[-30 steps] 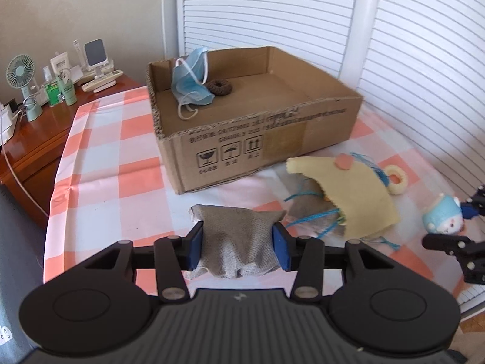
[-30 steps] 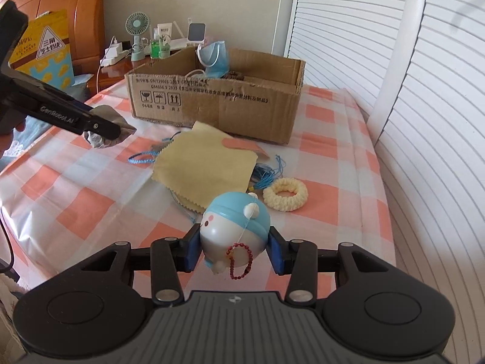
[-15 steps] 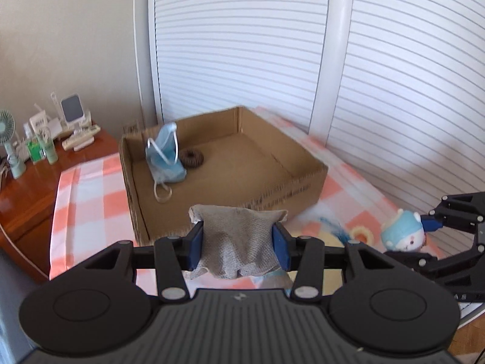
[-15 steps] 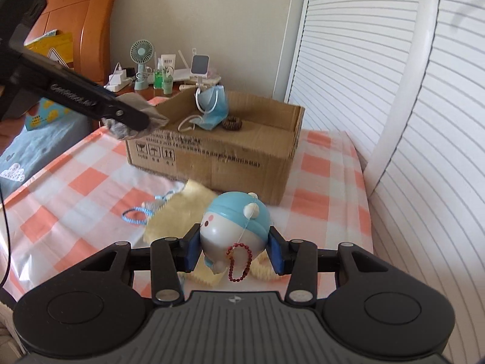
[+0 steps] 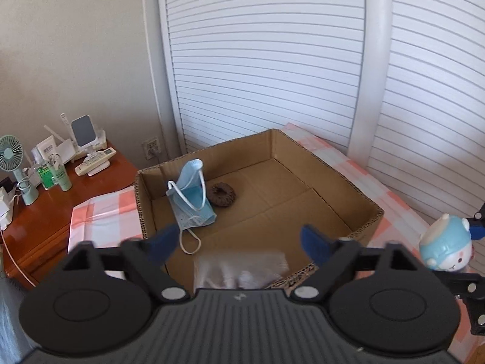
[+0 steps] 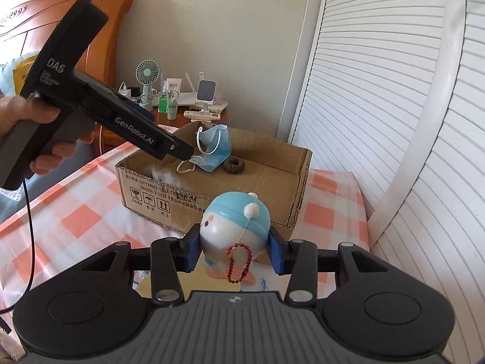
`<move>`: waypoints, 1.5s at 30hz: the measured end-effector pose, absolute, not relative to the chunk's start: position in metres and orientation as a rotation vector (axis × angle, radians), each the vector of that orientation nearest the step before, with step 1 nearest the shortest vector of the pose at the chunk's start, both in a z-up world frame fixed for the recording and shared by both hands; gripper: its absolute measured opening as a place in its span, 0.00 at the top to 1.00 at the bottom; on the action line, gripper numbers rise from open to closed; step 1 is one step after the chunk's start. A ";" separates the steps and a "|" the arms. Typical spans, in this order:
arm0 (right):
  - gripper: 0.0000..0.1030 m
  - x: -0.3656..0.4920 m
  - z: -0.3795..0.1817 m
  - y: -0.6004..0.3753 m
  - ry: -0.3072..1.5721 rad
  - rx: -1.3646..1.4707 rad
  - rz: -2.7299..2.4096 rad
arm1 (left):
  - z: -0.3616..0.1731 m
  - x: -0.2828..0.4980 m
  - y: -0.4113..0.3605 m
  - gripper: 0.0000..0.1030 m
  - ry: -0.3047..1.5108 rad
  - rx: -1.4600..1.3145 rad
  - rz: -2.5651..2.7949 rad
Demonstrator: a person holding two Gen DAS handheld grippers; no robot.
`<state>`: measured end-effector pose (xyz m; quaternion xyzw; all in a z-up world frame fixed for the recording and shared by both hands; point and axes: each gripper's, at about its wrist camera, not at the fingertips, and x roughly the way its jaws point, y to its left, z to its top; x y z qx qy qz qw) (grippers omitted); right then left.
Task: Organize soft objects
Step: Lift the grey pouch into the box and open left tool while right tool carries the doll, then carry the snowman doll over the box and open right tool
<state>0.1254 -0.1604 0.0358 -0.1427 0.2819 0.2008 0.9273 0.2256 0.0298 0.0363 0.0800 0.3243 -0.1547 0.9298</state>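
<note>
My left gripper (image 5: 239, 242) is open above the near side of the cardboard box (image 5: 333, 176). The grey cloth (image 5: 239, 270) is a blur falling below its jaws, free of them; in the right wrist view the cloth (image 6: 165, 179) blurs at the box's near wall. A blue face mask (image 5: 191, 200) and a brown hair ring (image 5: 222, 194) lie inside the box. My right gripper (image 6: 233, 250) is shut on a blue-capped white plush toy (image 6: 235, 224) with a red bead loop, held above the table right of the box (image 6: 212, 188). The toy also shows in the left wrist view (image 5: 445, 247).
The table has an orange and white checked cloth (image 6: 69, 212). A wooden side table (image 5: 45, 209) to the left holds a small fan (image 5: 13, 157), bottles and a remote. White louvred doors (image 5: 272, 60) stand behind the box. A yellow cloth edge (image 6: 145, 288) lies under my right gripper.
My left gripper moved over the box and opened, letting go of the grey cloth, which is dropping. My right gripper rose and came nearer the box with the toy.
</note>
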 end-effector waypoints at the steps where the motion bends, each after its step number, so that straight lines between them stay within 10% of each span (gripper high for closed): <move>1: 0.52 0.127 0.035 -0.160 0.580 -0.293 0.411 | 0.035 0.225 0.031 0.10 0.656 0.157 -0.309; 27: 0.51 0.231 0.049 -0.134 0.621 -0.201 0.375 | 0.018 0.133 0.050 0.02 0.698 0.069 -0.130; 32: 0.01 0.237 0.046 -0.131 0.582 -0.208 0.316 | 0.016 0.128 0.055 0.02 0.700 0.050 -0.131; 45: 0.00 0.201 0.037 -0.148 0.633 -0.160 0.258 | 0.014 0.122 0.058 0.02 0.718 0.041 -0.128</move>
